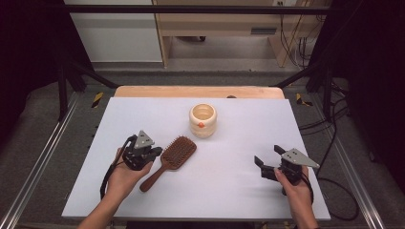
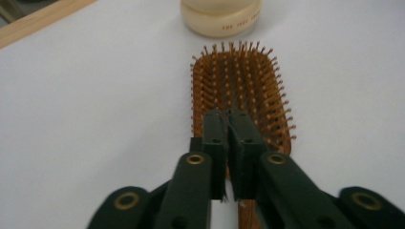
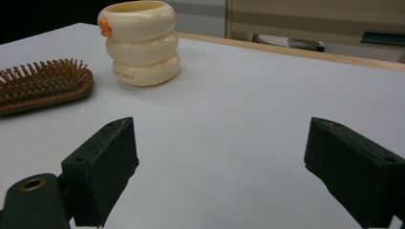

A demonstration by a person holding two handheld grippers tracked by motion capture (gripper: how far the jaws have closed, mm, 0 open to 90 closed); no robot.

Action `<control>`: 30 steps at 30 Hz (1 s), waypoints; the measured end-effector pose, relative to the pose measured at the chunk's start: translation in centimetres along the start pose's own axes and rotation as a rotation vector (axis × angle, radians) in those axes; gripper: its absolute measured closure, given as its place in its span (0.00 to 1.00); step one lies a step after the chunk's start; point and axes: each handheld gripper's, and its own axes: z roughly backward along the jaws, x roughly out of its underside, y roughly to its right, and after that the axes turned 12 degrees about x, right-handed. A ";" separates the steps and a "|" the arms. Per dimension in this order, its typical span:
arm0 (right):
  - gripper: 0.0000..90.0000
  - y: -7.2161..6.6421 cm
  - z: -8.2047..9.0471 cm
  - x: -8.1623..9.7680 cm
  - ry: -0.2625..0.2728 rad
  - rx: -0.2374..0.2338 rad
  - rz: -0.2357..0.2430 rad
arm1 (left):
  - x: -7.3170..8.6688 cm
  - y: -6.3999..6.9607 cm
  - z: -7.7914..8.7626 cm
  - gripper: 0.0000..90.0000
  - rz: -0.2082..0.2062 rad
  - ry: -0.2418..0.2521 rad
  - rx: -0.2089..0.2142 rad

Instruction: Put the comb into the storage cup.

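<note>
A wooden paddle hairbrush [image 1: 174,155] lies bristles up on the white table, its handle pointing toward the near left. My left gripper [image 1: 156,153] hovers just left of the handle; in the left gripper view its jaws [image 2: 230,119] stand shut over the brush head [image 2: 239,81] with nothing between them. A cream ribbed cup [image 1: 203,120] with an orange knob stands behind the brush. My right gripper [image 1: 267,156] rests at the near right, open, and its jaws [image 3: 222,143] frame bare table, with the brush [image 3: 43,88] and the cup [image 3: 141,43] off to their left.
The white table top [image 1: 239,191] has a wooden strip [image 1: 198,91] along its far edge. Black frame bars and cables stand at both sides, and a cable trails off the right gripper over the table's right edge.
</note>
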 end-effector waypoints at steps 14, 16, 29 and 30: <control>0.12 0.0 0.0 0.0 -0.003 -0.002 0.001 | 0.6 1.3 -1.3 0.22 0.056 -0.086 0.007; 0.12 0.0 0.0 0.0 -0.005 0.000 0.002 | 0.7 1.4 -1.5 0.16 0.057 -0.096 0.004; 0.12 -0.1 -0.1 0.0 -0.009 -0.002 0.002 | 1.2 1.1 -2.5 0.08 0.082 -0.154 0.011; 0.12 -0.1 -0.1 0.0 -0.010 -0.001 0.003 | 1.2 1.1 -2.5 0.08 0.081 -0.159 0.012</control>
